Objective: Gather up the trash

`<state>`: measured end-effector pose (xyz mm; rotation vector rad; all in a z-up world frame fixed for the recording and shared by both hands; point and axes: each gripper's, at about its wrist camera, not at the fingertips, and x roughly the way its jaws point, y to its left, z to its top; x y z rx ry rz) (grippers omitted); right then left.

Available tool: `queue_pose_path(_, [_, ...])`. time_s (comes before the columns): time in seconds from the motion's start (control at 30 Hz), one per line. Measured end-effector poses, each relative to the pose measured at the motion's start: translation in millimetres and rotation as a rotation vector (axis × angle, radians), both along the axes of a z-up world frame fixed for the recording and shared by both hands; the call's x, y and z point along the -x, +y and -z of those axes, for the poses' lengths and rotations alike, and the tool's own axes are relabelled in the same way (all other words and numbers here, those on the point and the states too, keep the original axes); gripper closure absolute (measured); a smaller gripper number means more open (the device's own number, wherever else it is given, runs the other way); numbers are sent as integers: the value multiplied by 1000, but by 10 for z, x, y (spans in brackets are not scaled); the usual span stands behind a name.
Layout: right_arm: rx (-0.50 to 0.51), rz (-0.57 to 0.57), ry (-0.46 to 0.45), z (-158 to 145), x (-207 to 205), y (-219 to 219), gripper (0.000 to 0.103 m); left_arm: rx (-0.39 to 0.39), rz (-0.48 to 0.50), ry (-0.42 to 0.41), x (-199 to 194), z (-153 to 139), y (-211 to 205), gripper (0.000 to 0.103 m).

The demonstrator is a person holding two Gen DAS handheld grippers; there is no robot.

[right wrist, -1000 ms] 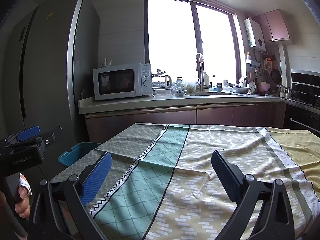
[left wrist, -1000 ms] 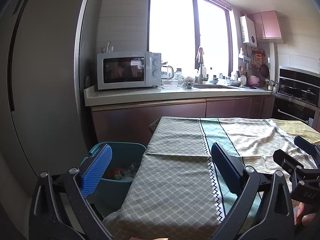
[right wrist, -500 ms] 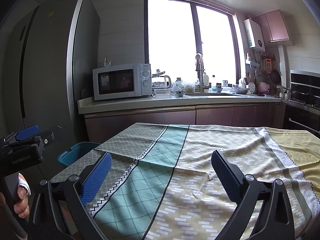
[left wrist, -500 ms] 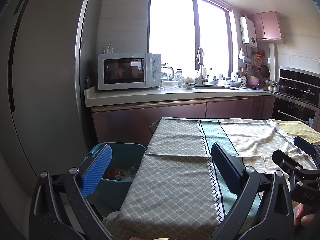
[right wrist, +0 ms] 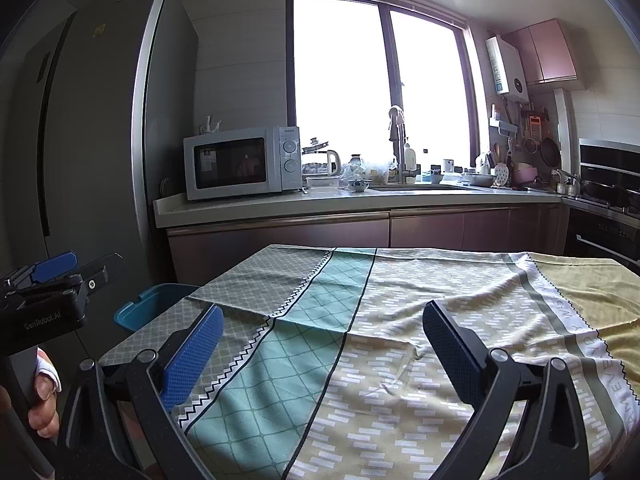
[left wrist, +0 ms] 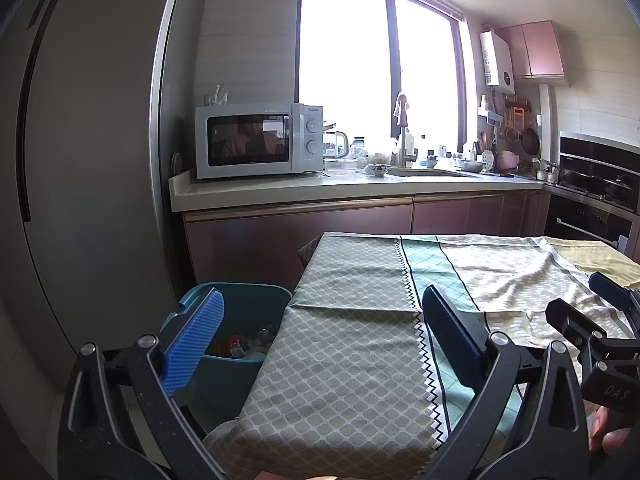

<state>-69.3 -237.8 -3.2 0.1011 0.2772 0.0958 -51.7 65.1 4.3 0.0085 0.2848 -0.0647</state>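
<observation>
The patterned tablecloth [right wrist: 400,320] in grey, teal, cream and yellow bands is the landmark here, draped over the table and filling the lower half of both views. As far as these views reach, its top looks bare of litter, which suggests the collecting is done or very nearly so; the table's near edge is hidden behind the tools, so I cannot rule out a leftover there.

Beyond the tablecloth's far edge runs the pale kitchen counter [left wrist: 320,190], carrying the white microwave oven [left wrist: 256,142].

Off the tablecloth's left edge, on the floor and just beside the hanging cloth, stands the teal plastic rubbish bin [left wrist: 256,300]. It is upright, its mouth pointing at the ceiling. Its rim appears roughly rectangular; which way the long side runs I cannot tell. Inside lies the collected trash [left wrist: 244,340]: a red-labelled wrapper and pale crumpled pieces, too small to name.

The left gripper [left wrist: 320,334] hovers above the tablecloth's left edge, its blue pads spread wide with nothing between them. The right gripper [right wrist: 320,352] hangs over the tablecloth's middle, likewise spread wide and carrying nothing.
</observation>
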Motion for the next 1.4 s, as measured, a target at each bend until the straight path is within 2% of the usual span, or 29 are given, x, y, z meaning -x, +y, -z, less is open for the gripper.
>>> queue_pose_path(1.4, [-3,11,-4,7,5,16,7,0,-8,9,20,26,-12,5])
